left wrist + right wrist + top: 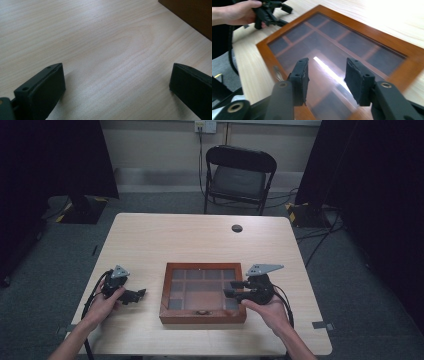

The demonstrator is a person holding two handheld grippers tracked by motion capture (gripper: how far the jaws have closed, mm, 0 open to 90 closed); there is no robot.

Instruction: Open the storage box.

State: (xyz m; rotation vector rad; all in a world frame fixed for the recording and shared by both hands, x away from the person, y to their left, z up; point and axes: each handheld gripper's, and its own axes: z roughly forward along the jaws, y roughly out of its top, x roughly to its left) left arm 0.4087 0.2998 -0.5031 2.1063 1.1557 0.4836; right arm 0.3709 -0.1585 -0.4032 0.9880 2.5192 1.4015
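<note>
Worktop (150,240): pale wood, carrying everything here.
Wooden display box (203,292): glass-lidded, compartmented, shut, lying near my edge between my two hands; small latch (202,311) at its front rim.
Right gripper (231,288): above the lid's right side, jaws part-open, nothing between them.
Left gripper (140,294): resting left of the box, jaws wide, empty.
Step, as I judge: approaching the lid. Next: reach the latch squarely.

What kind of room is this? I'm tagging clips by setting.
Probably a lab or recording room, not a home: one bare table on grey carpet, dark curtains at both sides, a folding chair against the wall, and cables trailing across the floor.
</note>
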